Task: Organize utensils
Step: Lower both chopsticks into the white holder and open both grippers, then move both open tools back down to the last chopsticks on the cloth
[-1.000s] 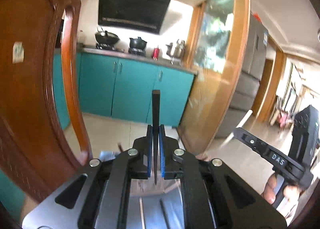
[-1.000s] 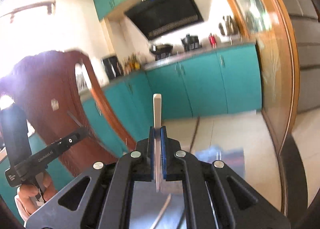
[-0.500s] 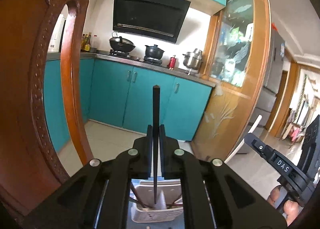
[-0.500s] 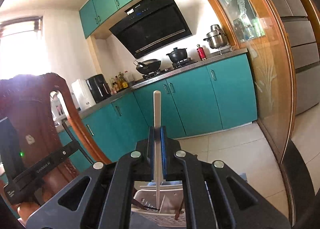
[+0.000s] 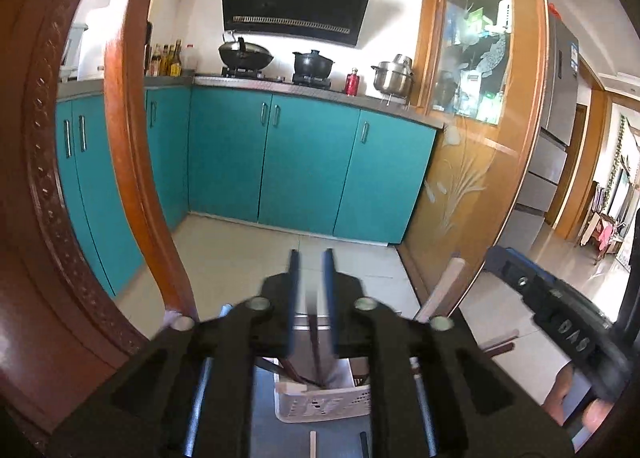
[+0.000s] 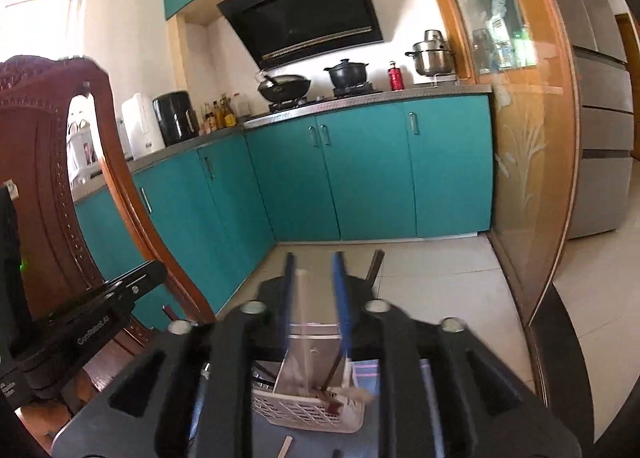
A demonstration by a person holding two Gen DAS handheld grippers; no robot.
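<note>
My left gripper (image 5: pixel 311 258) is open, directly above a white perforated utensil basket (image 5: pixel 320 404). A dark chopstick (image 5: pixel 314 342) is blurred between the fingers, dropping into the basket among other dark utensils. My right gripper (image 6: pixel 312 260) is open above the same basket (image 6: pixel 304 412). A white chopstick (image 6: pixel 301 322) is blurred between its fingers, falling into the basket. A white chopstick end (image 5: pixel 442 288) and the right gripper's body (image 5: pixel 560 322) show at the right of the left wrist view.
A carved wooden chair back (image 5: pixel 80 218) stands close on the left in both views. Teal kitchen cabinets (image 5: pixel 304 162), a wood-framed glass partition (image 5: pixel 480 138) and a tiled floor lie beyond. Loose chopstick ends (image 5: pixel 313 444) lie on the grey tabletop before the basket.
Both grippers have opened and released their chopsticks, which now drop into the basket. Both cameras tilted downward, showing more of the basket.
</note>
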